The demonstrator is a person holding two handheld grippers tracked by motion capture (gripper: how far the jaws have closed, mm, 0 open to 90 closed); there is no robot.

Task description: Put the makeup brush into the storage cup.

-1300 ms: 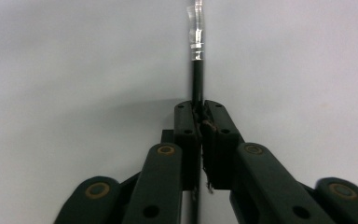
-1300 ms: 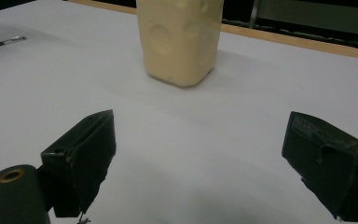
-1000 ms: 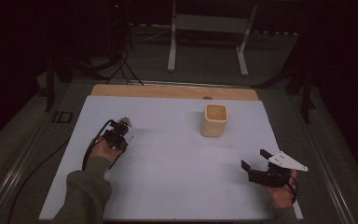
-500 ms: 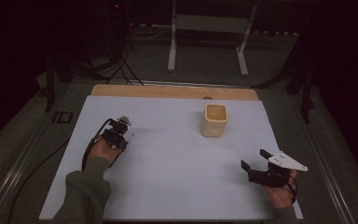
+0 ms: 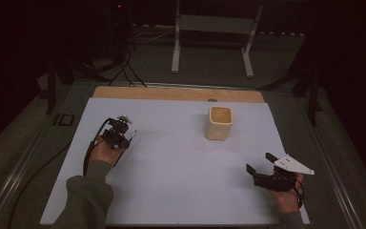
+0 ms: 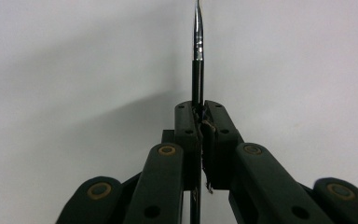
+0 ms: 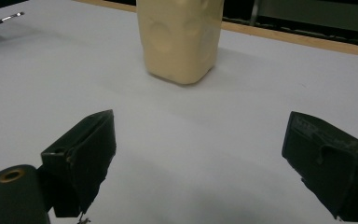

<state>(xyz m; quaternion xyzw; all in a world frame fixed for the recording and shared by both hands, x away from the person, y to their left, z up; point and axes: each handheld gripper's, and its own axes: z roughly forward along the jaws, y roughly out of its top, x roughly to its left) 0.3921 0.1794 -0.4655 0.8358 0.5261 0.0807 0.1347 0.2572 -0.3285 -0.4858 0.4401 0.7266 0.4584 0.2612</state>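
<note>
Left tool (image 6: 200, 126) clamped on a thin black metal-tipped rod (image 6: 197, 60); right tool (image 7: 200, 158) spread apart, facing the cream cup (image 7: 181, 37) on the white worktop (image 5: 171, 191).

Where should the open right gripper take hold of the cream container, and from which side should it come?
Probably across its side walls, coming from the near right, where the right gripper already faces it. The cream container stands upright with squarish, rounded-corner walls, so the spread jaws could close on two opposite flat faces. Its dimpled sides may also help grip.
</note>
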